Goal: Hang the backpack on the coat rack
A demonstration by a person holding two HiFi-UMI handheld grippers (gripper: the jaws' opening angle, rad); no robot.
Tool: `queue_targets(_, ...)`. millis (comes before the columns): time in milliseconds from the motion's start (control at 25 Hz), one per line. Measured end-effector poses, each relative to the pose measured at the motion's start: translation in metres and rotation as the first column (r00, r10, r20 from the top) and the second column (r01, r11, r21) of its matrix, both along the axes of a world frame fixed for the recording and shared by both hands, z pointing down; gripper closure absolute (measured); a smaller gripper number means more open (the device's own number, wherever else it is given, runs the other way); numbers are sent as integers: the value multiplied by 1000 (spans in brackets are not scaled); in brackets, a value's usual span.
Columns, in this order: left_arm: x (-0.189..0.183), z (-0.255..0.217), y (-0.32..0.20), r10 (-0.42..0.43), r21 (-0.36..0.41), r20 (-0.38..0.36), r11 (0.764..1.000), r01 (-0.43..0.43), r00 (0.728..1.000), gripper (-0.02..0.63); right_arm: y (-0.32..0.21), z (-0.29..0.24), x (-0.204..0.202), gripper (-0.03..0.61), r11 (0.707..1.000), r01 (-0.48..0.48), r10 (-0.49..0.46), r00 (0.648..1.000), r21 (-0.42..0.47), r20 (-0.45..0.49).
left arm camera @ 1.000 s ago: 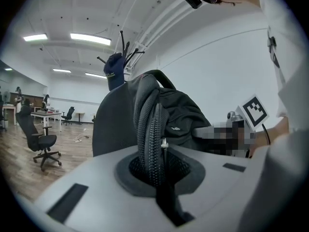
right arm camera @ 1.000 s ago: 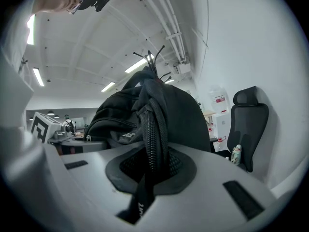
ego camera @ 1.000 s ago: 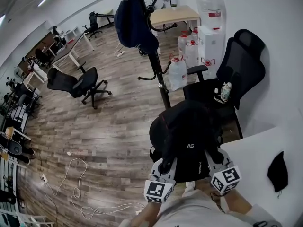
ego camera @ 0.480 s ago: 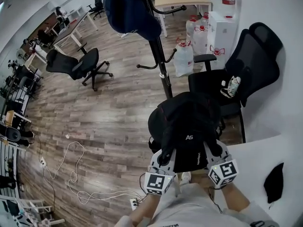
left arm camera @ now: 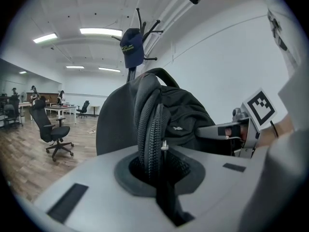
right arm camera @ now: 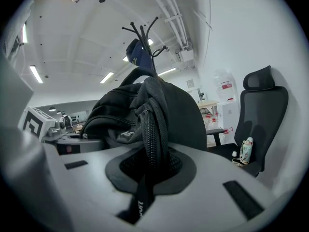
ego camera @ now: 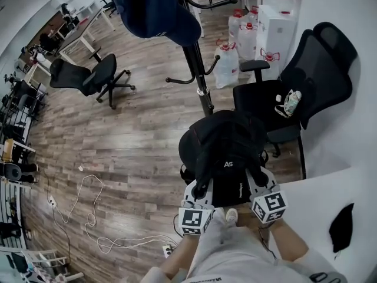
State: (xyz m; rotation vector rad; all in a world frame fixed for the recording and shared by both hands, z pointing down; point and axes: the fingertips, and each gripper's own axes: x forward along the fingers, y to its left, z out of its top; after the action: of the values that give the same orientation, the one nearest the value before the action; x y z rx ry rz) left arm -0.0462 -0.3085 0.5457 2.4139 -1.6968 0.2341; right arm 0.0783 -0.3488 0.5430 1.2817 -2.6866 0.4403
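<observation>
Nearest the viewer, the left gripper [ego camera: 201,188] is clenched on one padded strap [left arm camera: 150,129] of a black backpack [ego camera: 227,146]. The right gripper [ego camera: 254,180], beside it, is clenched on the other strap [right arm camera: 157,129]. The backpack is held between them, above the wooden floor [ego camera: 129,152], with its bulk facing away from the person. Just beyond it stands a black coat rack [ego camera: 197,69], with a dark blue cap [ego camera: 154,7] hanging from an upper hook. A black office chair [ego camera: 309,78] sits to the right. Water jugs [ego camera: 227,66] stand behind the rack.
</observation>
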Motion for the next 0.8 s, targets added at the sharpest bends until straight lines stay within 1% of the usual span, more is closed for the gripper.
queue_targets(280, -21, 26, -31, -6, -28, 2, 1000, 6, 1000, 589, -28, 30, -19, 546, 999, 0, -1, 1000, -33, -21)
queue_targets(520, -32, 58, -64, 10, -39, 0, 999, -10, 1000, 589, -60, 61, -31, 546, 998, -11, 8, 999, -55, -42)
queue_targets(680, -38, 72, -80, -3, -54, -3, 999, 3, 1000, 589, -75, 73, -36, 546, 998, -17, 13, 998, -66, -61)
queue_targets(800, -43, 80, -92, 1, -60, 6, 998, 0, 1000, 589, -87, 80, -40, 546, 997, -27, 23, 998, -73, -57)
